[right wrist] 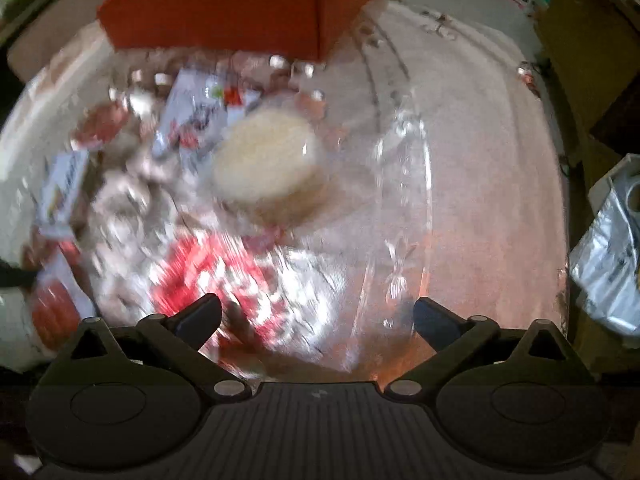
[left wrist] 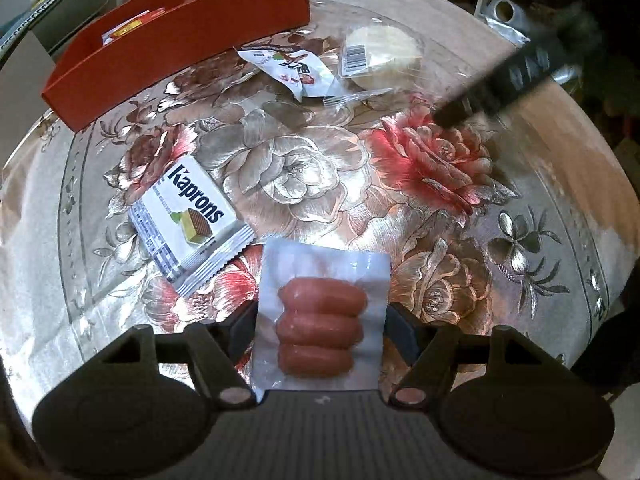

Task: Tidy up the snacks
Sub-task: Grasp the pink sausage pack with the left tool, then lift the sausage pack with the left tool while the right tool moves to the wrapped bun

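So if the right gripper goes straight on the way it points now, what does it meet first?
Probably the round pale cake in clear wrap, ahead of the open right gripper. The picture is blurred, so depth is uncertain.

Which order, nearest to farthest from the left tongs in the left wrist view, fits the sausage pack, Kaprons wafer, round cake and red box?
1. sausage pack, between the left tongs
2. Kaprons wafer, left
3. round cake, upper right
4. red box, upper left; close to the cake's rank
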`<move>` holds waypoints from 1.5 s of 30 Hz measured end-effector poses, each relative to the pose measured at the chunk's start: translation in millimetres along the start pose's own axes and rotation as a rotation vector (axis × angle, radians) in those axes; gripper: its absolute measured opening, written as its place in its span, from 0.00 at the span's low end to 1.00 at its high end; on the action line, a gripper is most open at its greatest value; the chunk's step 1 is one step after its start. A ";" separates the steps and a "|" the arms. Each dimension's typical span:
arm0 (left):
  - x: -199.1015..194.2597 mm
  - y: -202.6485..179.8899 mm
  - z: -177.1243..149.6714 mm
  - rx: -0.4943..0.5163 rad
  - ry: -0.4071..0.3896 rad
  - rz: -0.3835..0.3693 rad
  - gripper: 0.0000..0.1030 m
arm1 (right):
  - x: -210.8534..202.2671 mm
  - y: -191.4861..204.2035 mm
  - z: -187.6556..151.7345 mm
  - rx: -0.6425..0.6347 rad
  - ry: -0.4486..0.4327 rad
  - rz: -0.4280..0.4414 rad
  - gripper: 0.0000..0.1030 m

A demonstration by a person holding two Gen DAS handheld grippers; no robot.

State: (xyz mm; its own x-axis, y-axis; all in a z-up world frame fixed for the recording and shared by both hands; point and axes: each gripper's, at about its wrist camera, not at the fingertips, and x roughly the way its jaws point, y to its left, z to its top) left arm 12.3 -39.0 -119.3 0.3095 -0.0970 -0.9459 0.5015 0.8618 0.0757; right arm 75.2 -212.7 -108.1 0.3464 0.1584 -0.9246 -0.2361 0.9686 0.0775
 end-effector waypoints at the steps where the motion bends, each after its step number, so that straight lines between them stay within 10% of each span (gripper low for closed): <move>1: 0.1 0.0 0.7 -0.001 0.003 0.000 0.62 | -3.8 1.5 4.9 0.004 -0.022 0.000 1.00; 14: -1.2 6.3 4.2 -0.050 0.004 -0.017 0.61 | 21.7 37.9 46.1 -0.158 -0.036 -0.068 0.98; 18: -2.2 14.7 5.3 -0.100 0.015 -0.017 0.60 | 14.7 33.0 40.3 -0.106 0.000 0.041 0.65; 26: -5.9 13.7 -2.6 -0.147 0.017 -0.010 0.60 | -2.4 23.8 18.3 -0.083 0.005 0.097 0.52; 39: -3.0 11.0 -7.2 -0.164 0.029 -0.017 0.60 | -7.9 -5.8 41.6 0.165 -0.069 0.230 0.94; 45: -0.7 8.8 -7.8 -0.145 0.023 -0.008 0.60 | 23.2 25.3 58.6 0.126 -0.045 0.091 0.96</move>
State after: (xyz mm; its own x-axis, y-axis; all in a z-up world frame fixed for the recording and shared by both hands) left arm 10.2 -27.4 -120.4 0.2862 -0.0939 -0.9536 0.3813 0.9241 0.0235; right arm 130.4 -173.3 -105.8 0.3695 0.2521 -0.8944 -0.1539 0.9658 0.2086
